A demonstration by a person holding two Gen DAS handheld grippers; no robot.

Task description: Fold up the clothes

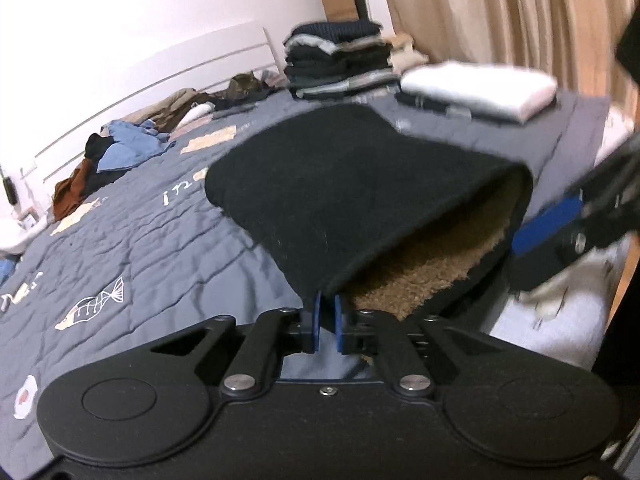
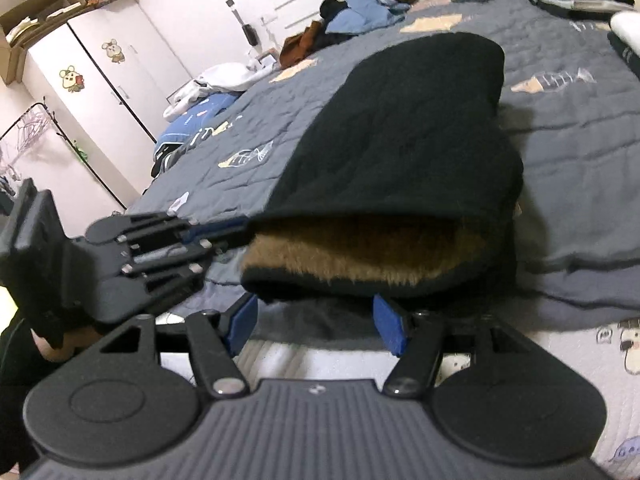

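A black garment (image 1: 352,184) with a brown fleece lining (image 1: 424,268) lies folded over on the grey quilt. My left gripper (image 1: 327,308) is shut on the corner of its upper black layer and lifts that edge, so the lining shows. It also shows in the right wrist view (image 2: 224,232), at the garment's left edge. My right gripper (image 2: 316,322) is open, its blue fingers (image 2: 386,328) just in front of and under the garment's (image 2: 408,128) near edge, not closed on it. It appears blurred at right in the left wrist view (image 1: 548,224).
A stack of folded dark clothes (image 1: 340,60) and a folded white item (image 1: 480,88) sit at the far end of the bed. Unfolded clothes (image 1: 128,148) lie along the white headboard. A white wardrobe (image 2: 92,84) stands beyond the bed.
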